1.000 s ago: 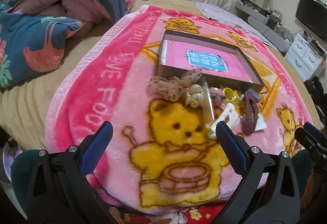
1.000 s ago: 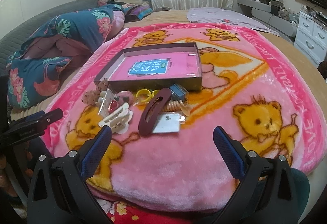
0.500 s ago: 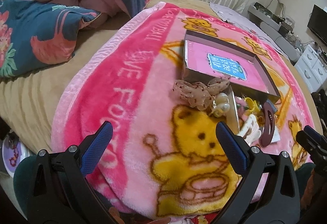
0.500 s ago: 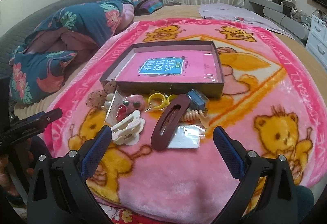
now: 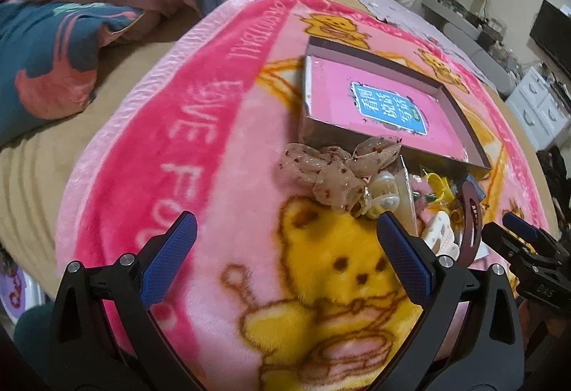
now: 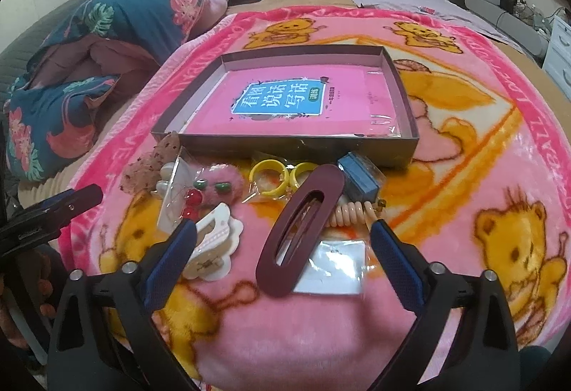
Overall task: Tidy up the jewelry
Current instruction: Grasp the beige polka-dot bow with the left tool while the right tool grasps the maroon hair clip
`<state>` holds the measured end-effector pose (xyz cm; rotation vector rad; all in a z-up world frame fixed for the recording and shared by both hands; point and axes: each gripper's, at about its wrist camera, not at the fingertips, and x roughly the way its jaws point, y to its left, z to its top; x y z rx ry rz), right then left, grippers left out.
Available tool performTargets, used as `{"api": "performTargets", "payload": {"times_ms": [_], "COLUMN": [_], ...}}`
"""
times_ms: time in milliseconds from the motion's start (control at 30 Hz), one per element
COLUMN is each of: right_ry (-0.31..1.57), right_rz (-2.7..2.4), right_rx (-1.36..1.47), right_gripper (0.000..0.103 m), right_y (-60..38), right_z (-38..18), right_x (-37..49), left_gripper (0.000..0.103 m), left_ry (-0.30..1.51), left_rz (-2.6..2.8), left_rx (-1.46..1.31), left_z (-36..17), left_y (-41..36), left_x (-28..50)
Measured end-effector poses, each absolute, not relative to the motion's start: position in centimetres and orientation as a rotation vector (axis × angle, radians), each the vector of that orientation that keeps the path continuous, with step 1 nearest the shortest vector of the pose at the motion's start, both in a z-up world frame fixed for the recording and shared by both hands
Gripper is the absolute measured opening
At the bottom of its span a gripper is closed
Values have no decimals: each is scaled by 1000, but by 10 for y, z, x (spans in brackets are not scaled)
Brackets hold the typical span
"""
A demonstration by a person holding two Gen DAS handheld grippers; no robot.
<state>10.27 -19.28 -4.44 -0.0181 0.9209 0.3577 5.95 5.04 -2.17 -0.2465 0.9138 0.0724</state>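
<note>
A pink fleece bear blanket (image 6: 464,141) carries a shallow grey cardboard tray (image 6: 407,98). Just before it lies a stiff, light maroon oval hair clip (image 6: 299,230), best gripped across its rim. Both tongs, left (image 5: 285,262) and right (image 6: 283,262), gape empty.

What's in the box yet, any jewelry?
None. The box holds only a pink booklet; the maroon hair clip, yellow rings and the other pieces lie outside on the blanket.

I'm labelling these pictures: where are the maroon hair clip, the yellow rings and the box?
maroon hair clip (image 6: 298,230), right wrist view, on its left rim.
yellow rings (image 6: 268,166), right wrist view, on the larger ring's band.
box (image 6: 292,145), right wrist view, on its near wall.
</note>
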Motion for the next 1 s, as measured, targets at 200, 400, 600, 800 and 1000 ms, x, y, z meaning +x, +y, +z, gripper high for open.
{"api": "performTargets", "payload": {"times_ms": [200, 400, 600, 800, 1000], "right_ry": [938, 947, 956, 962, 935], "right_rz": [354, 352, 351, 360, 379], "right_rx": [-24, -13, 4, 25, 10], "right_gripper": [87, 77, 66, 50, 36], "right_y": [-189, -190, -194, -195, -196], "right_z": [-52, -58, -65, -70, -70], "right_x": [112, 116, 121, 122, 118], "left_gripper": [95, 95, 82, 51, 17], "left_ry": [951, 1004, 1008, 979, 953], "left_rz": [15, -65, -119, -156, -141], "left_rx": [-248, -357, -394, -393, -364], "left_z": [-32, -49, -56, -55, -51], "left_y": [47, 50, 46, 45, 47], "left_x": [87, 110, 115, 119, 116]}}
